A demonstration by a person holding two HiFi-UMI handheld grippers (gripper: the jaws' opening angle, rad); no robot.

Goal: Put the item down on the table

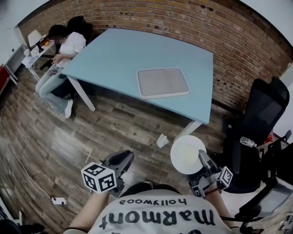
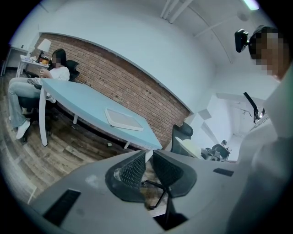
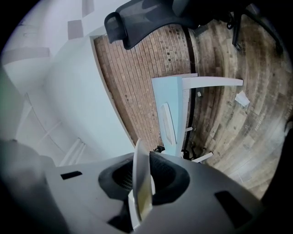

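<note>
Lit evenly and brightly from overhead, by a ceiling light (image 2: 251, 4) near the top edge of the left gripper view. Casts only soft shadow under the table (image 1: 128, 50). Bends straight lines hard toward dark, vignetted corners in all three views. Blurs the near edge of the plate (image 3: 139, 183) in the right gripper view.

Office interior: light-blue table (image 1: 132, 55) before a brick wall (image 1: 183, 20), ahead of the right gripper (image 1: 204, 161); black swivel chair (image 1: 262, 119) just to its right.
</note>
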